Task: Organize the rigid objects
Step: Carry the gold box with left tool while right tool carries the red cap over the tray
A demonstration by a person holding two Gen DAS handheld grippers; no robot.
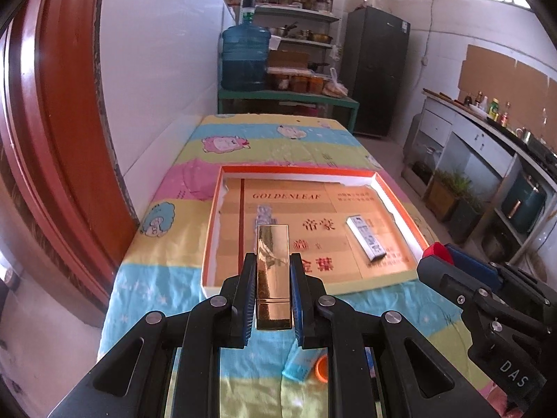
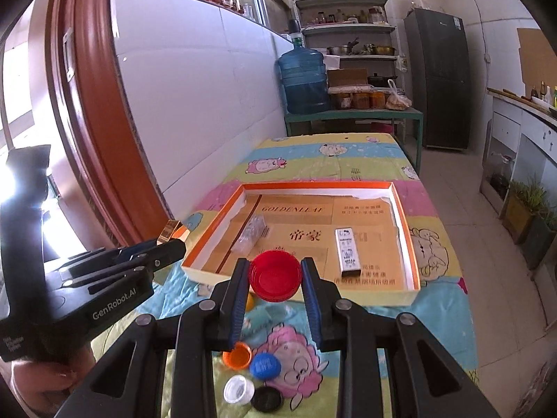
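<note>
Left gripper (image 1: 272, 261) clenched on gold bar (image 1: 273, 271), held lengthwise between pads, raised over cloth short of orange-rimmed box (image 1: 400, 202). Right gripper (image 2: 275, 271) clamped on red cap (image 2: 275, 275), near box's front edge. White pack (image 2: 348, 252) inside box, ahead of jaws. Loose caps (image 2: 265, 365) on cloth below right jaws

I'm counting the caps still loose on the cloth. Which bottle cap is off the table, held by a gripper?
The red cap, clamped in the right gripper. The orange, blue, white and black caps lie on the cloth.
</note>
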